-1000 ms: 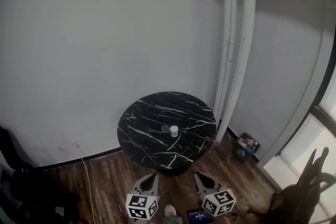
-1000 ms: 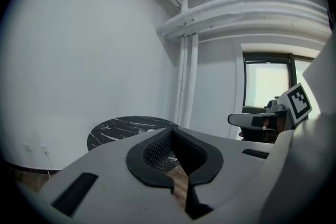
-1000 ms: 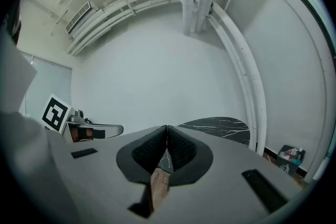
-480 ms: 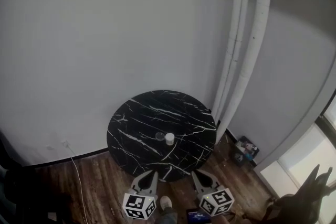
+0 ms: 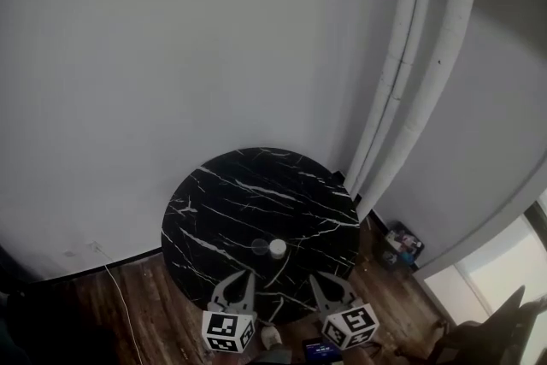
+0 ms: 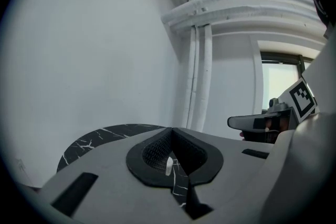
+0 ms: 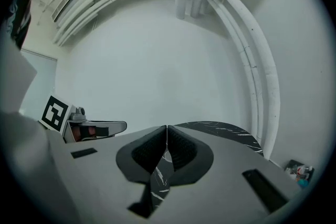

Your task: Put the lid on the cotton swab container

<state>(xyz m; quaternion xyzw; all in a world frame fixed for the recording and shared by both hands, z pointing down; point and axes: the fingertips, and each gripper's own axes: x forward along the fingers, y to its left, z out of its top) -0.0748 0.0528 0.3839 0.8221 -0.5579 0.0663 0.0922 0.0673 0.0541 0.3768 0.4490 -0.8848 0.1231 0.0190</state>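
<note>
Head view, bench: a round black marbled bench point(image 5: 222, 201) at lower centre, standing on a wood floor point(image 5: 145, 303); white pipes point(image 5: 419, 81) run down the upper right.
Head view, container: a small white container point(image 5: 278, 248) stands on the bench's near part; its contents are too small to tell.
Head view, lid: a clear lid point(image 5: 260, 246) lies just left of the container, not on it; only this view shows it.
Head view, grippers: the left gripper point(image 5: 239, 278) and right gripper point(image 5: 325, 280) sit at the bottom edge, apart from both things.
Left gripper view: jaws pressed together at the tips, pinching nothing; the container point(image 6: 168, 166) shows as a white speck through the gap behind them; the right gripper is at mid right.
Right gripper view: jaws pressed together, empty; marbled bench fills the gap; the left gripper is at mid left.
</note>
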